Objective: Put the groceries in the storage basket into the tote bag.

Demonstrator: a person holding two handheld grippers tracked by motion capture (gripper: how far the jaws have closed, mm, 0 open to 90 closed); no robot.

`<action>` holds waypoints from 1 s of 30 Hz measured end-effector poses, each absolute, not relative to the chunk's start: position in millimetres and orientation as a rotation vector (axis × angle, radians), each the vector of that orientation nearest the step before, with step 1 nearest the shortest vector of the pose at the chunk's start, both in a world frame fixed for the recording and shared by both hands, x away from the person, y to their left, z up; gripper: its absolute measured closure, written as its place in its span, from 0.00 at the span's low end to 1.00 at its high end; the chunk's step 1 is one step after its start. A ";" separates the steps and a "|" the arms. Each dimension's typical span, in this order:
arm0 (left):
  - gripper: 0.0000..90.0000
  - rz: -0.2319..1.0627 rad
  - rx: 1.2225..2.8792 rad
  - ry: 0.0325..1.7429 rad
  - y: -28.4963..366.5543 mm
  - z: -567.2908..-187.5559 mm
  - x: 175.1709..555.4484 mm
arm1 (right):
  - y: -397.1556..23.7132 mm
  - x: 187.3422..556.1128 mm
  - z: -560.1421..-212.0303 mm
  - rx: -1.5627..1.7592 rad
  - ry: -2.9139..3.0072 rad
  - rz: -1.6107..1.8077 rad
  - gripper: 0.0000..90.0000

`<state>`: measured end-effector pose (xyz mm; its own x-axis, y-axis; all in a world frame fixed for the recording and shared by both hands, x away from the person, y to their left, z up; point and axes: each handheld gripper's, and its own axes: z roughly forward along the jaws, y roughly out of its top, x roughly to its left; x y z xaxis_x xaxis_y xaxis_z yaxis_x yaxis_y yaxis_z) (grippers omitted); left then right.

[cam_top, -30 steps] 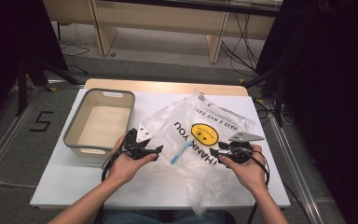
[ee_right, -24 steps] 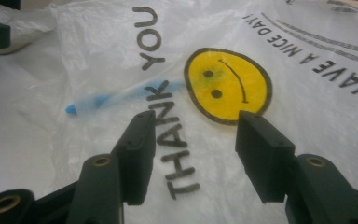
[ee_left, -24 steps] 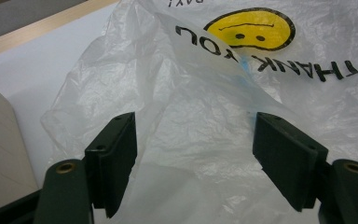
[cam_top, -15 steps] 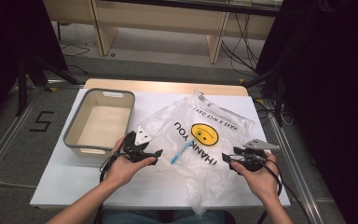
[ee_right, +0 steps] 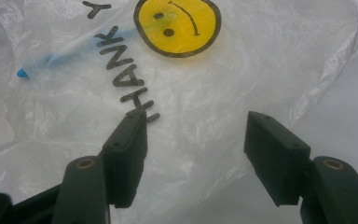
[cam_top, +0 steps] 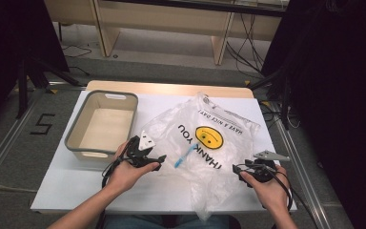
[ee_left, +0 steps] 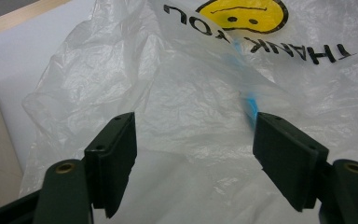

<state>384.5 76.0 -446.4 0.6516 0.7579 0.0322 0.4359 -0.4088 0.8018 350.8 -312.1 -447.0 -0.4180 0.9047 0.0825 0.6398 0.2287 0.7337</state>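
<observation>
A clear plastic bag [cam_top: 209,138] printed with a yellow smiley and "THANK YOU" lies crumpled on the white table [cam_top: 76,186]. A slim blue thing [cam_top: 185,155] rests inside it. My left gripper [cam_top: 158,162] is at the bag's left edge. Its jaws have just been opening and stand wide in the left gripper view [ee_left: 196,140], with bag film [ee_left: 186,93] lying loose between them and the blue thing [ee_left: 251,105] by the right jaw. My right gripper [cam_top: 237,171] is at the bag's near right corner. It has also just been opening [ee_right: 196,135] and stands over the film [ee_right: 242,70] without pinching it.
A grey basket [cam_top: 74,138] with nothing inside stands at the left of the table, close to my left hand. A wooden strip runs along the table's far edge [cam_top: 171,89]. Cables trail across the floor beyond the table.
My right hand has drawn back to the right and toward the table's near edge, off the bag's middle, with its jaws wider. The left hand has stayed put.
</observation>
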 end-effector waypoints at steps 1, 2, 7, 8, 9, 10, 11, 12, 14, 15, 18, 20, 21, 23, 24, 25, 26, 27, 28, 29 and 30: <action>0.34 0.505 2.055 0.927 75.7 -446.5 384.4 | -312.7 350.2 -446.7 1.430 2.144 1.012 0.45; 0.34 0.507 2.059 0.924 75.8 -446.4 384.1 | -312.9 349.8 -446.5 1.435 2.139 1.013 0.45; 0.34 0.501 2.060 0.926 76.5 -447.5 384.1 | -313.1 349.5 -450.2 1.462 2.163 1.001 0.45; 0.34 0.503 2.061 0.924 77.0 -447.6 384.6 | -312.6 349.6 -451.1 1.471 2.171 0.997 0.44; 0.34 0.505 2.060 0.927 77.4 -447.6 384.6 | -312.3 349.9 -452.1 1.471 2.176 0.994 0.44; 0.34 0.506 2.060 0.927 77.6 -447.6 384.6 | -311.9 349.8 -452.7 1.480 2.178 0.994 0.44; 0.34 0.506 2.060 0.927 77.7 -447.6 384.6 | -311.7 349.7 -453.1 1.487 2.177 0.995 0.44; 0.34 0.506 2.059 0.927 77.6 -447.6 384.5 | -311.6 349.7 -453.3 1.491 2.175 0.996 0.45; 0.34 0.503 2.060 0.925 77.2 -447.7 384.7 | -312.2 349.4 -452.3 1.496 2.157 1.008 0.45; 0.34 0.501 2.062 0.927 77.0 -447.8 384.6 | -312.8 349.5 -451.7 1.494 2.149 1.012 0.45; 0.34 0.500 2.071 0.927 76.9 -449.1 385.1 | -313.2 349.2 -450.8 1.510 2.129 1.032 0.45; 0.34 0.502 2.074 0.931 76.8 -450.2 385.7 | -312.3 348.8 -451.1 1.522 2.123 1.044 0.45; 0.35 0.501 2.076 0.934 76.9 -450.5 386.0 | -311.6 348.6 -451.3 1.522 2.126 1.047 0.45; 0.35 0.498 2.077 0.939 77.0 -450.6 386.3 | -309.9 347.9 -451.5 1.522 2.133 1.059 0.45; 0.35 0.500 2.075 0.939 76.6 -450.4 386.2 | -309.1 347.3 -451.7 1.527 2.132 1.063 0.45; 0.35 0.501 2.075 0.936 76.1 -450.4 386.1 | -308.3 346.7 -452.1 1.535 2.130 1.068 0.45; 0.35 0.501 2.073 0.937 75.6 -450.5 386.0 | -308.5 346.4 -452.4 1.535 2.136 1.066 0.45; 0.35 0.503 2.074 0.937 75.2 -450.5 385.9 | -308.5 346.0 -452.8 1.544 2.134 1.063 0.45; 0.35 0.506 2.076 0.935 75.1 -450.4 385.8 | -308.9 346.0 -453.0 1.546 2.131 1.061 0.45; 0.35 0.504 2.075 0.937 74.9 -450.5 385.6 | -309.5 345.9 -452.8 1.553 2.124 1.060 0.45; 0.35 0.505 2.076 0.938 74.9 -450.6 385.5 | -310.4 345.8 -452.4 1.561 2.120 1.059 0.45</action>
